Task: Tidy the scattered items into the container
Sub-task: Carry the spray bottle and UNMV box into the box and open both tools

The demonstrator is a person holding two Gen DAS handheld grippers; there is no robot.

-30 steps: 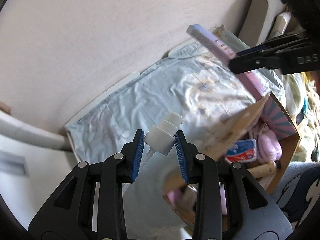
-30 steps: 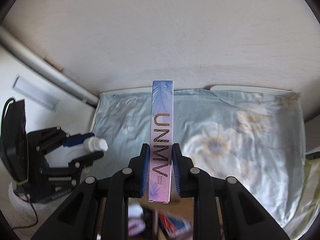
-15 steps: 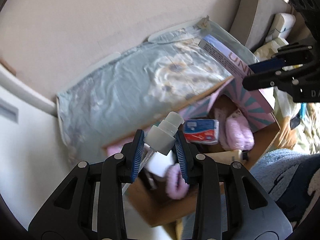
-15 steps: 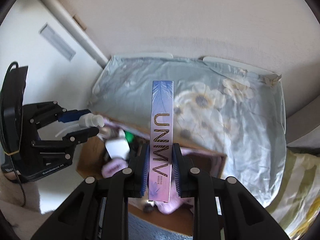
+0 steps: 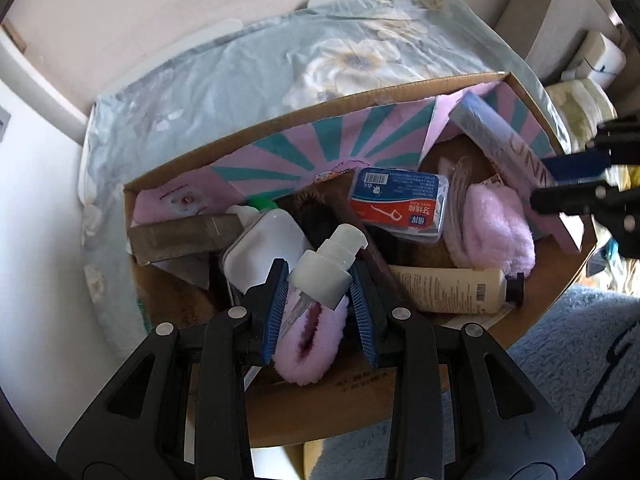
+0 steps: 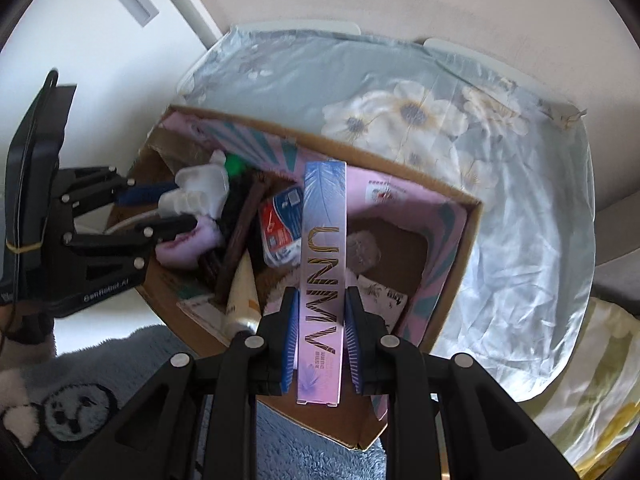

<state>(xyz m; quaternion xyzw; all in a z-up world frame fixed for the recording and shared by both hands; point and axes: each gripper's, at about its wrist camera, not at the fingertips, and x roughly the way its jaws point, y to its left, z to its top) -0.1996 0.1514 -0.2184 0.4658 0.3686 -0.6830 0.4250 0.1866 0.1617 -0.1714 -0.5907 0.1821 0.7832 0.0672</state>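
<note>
The left tool [image 5: 319, 292] grips a pump top [image 5: 330, 266], its bottle hidden; the right tool [image 6: 321, 334] clamps a long carton [image 6: 323, 264] above the cluttered box [image 5: 532, 96].

The cardboard box [image 5: 372, 98] looks matt brown, lined with printed paper. The pump bottle [image 5: 326, 270] is smooth white plastic. The slippers [image 5: 498, 230] are fluffy pink cloth; the UNNY carton [image 6: 323, 264] is glossy.

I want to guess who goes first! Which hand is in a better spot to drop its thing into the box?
Probably left: the left gripper holds its pump dispenser over the cardboard box; the right gripper's long UNNY box overhangs the rim.
</note>
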